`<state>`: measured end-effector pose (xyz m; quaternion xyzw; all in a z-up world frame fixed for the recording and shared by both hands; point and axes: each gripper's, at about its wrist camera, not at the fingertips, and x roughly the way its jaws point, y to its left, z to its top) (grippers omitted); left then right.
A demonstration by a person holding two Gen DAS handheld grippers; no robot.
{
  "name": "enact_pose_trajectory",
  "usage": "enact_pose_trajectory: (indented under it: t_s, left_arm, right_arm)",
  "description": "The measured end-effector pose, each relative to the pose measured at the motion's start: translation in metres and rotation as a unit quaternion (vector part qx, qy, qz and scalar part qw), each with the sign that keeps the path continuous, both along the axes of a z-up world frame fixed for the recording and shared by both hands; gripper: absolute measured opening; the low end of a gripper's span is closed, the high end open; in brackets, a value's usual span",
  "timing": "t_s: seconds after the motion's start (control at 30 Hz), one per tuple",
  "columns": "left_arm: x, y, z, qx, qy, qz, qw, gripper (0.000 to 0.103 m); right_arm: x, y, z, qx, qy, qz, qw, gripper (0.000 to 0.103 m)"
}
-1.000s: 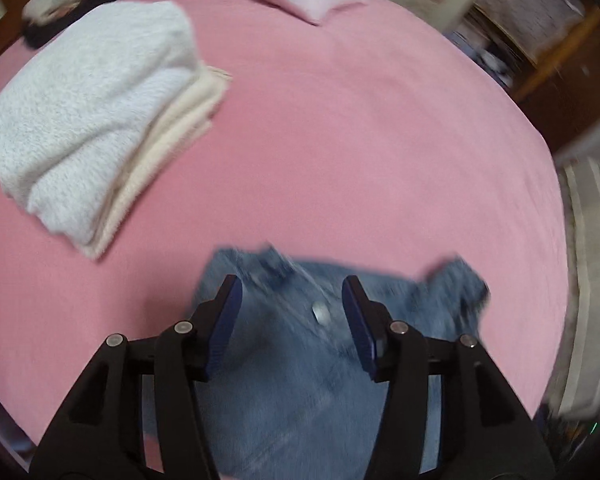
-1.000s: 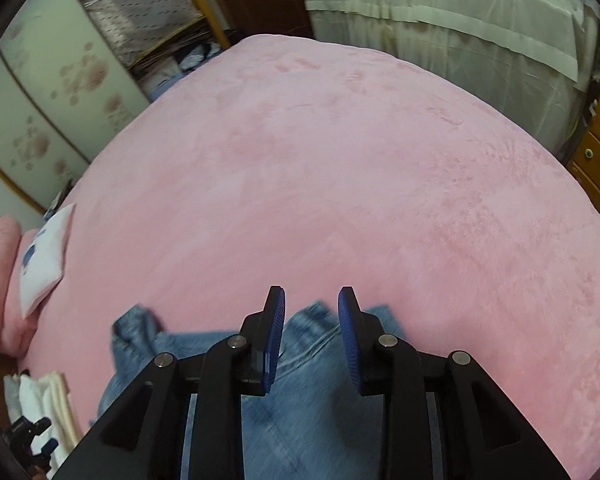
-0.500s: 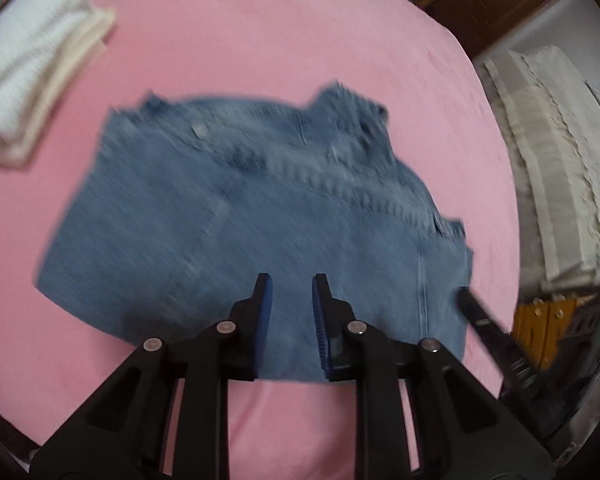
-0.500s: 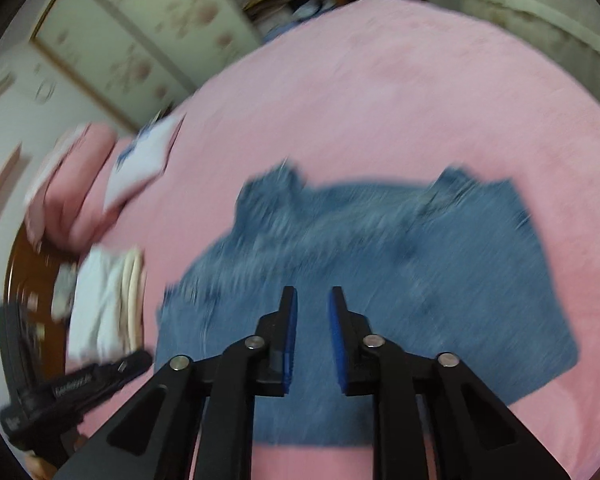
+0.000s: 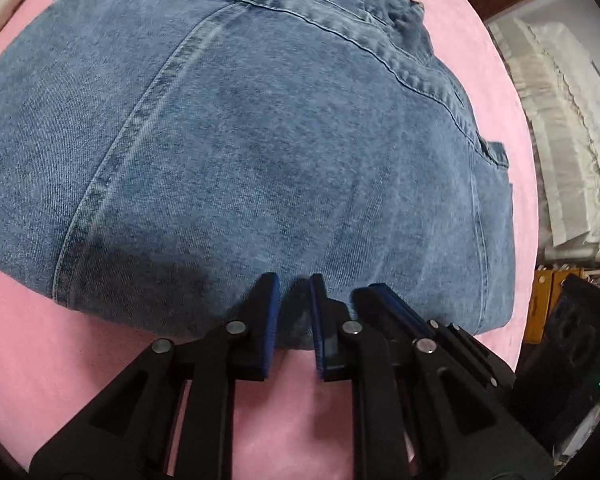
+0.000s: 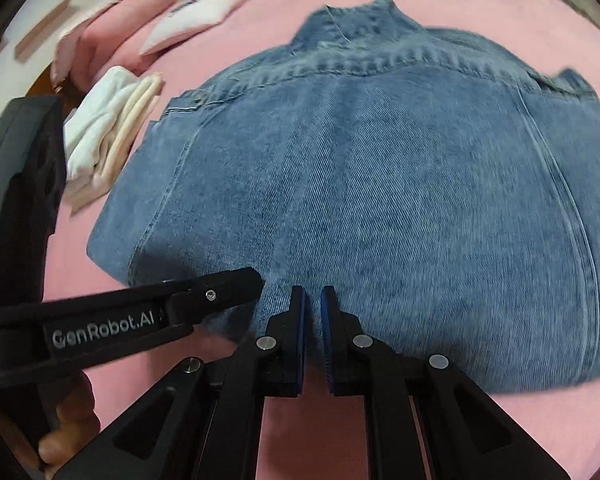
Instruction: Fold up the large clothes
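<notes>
Denim jacket (image 5: 260, 140) — sleeves hidden, far collar blurred

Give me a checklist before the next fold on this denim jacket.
1. Blue denim jacket lying flat on pink bedspread: ok.
2. Left claw shut at jacket's near edge: ok.
3. Right claw, jaws just closing further, at same edge: ok.
4. Denim pinched between either claw's pads: cannot tell.
5. Folded white and cream clothes stack beside jacket, not on it: ok.

Left gripper (image 5: 294, 286): I've closed it — down at denim jacket (image 5: 236, 152) near hem.
Right gripper (image 6: 312, 298): jaws just narrowed — alongside left.
</notes>
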<state>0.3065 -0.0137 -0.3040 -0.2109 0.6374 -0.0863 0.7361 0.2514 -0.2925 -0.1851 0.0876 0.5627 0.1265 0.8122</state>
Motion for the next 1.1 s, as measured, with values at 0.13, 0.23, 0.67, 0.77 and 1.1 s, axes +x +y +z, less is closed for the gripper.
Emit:
enact_pose_trajectory:
  t_s: [0.13, 0.23, 0.67, 0.77, 1.1]
  left_arm:
    - [-0.009, 0.026, 0.0, 0.009, -0.009, 0.037, 0.9993, 0.001]
    - [-0.015, 0.051, 0.003, -0.001, -0.016, 0.063, 0.9979, 0.001]
    - [-0.023, 0.161, -0.007, 0.158, -0.024, 0.185, 0.9698, 0.001]
    - [-0.025, 0.153, 0.005, 0.162, -0.038, 0.185, 0.9686, 0.001]
    - [-0.039, 0.039, 0.024, -0.01, -0.046, 0.014, 0.9988, 0.001]
  right_arm:
    - [-0.005, -0.037, -0.001, 0.041, 0.002, -0.025, 0.999, 0.0]
    - [-0.015, -0.076, 0.006, 0.022, -0.011, -0.07, 0.997, 0.0]
    - [-0.078, -0.234, 0.015, -0.094, -0.014, -0.225, 0.97, 0.0]
    - [-0.075, -0.214, 0.024, -0.174, -0.014, -0.229, 0.958, 0.0]
    - [-0.066, -0.074, 0.039, 0.016, -0.025, -0.077, 0.997, 0.0]
